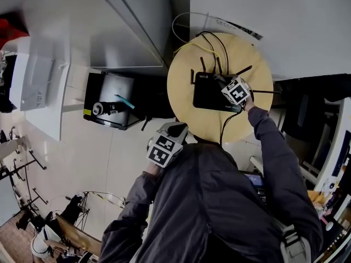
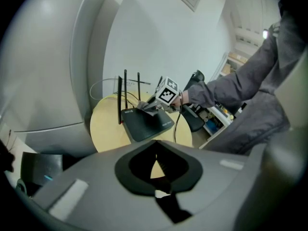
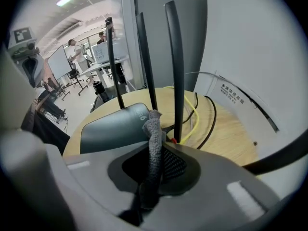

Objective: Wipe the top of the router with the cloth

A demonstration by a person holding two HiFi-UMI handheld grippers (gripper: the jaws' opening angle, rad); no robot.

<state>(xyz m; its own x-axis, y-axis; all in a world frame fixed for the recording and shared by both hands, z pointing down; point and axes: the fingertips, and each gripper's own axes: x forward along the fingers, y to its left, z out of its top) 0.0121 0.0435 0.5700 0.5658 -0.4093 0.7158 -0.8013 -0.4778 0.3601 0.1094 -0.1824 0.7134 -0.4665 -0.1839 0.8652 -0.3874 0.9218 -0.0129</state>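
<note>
A black router (image 1: pixel 207 95) with several upright antennas (image 3: pixel 175 57) lies on a round wooden table (image 1: pixel 192 119). My right gripper (image 1: pixel 226 84) is over the router's right part, shut on a grey cloth (image 3: pixel 153 134) that sticks out past its jaws and reaches the router's top (image 3: pixel 113 126) near the antennas. In the left gripper view the cloth (image 2: pixel 147 107) rests on the router (image 2: pixel 147 126) under the right gripper (image 2: pixel 153 105). My left gripper (image 1: pixel 176 129) is held off the table's near-left edge, apart from the router, its jaws (image 2: pixel 155 165) shut and empty.
Yellow and black cables (image 3: pixel 195 114) loop over the table's far side by the white wall. A grey cabinet (image 1: pixel 126 21) stands to the left, and a black box (image 1: pixel 109 106) sits on the floor beside the table. A dark chair (image 2: pixel 195 119) is right of the table.
</note>
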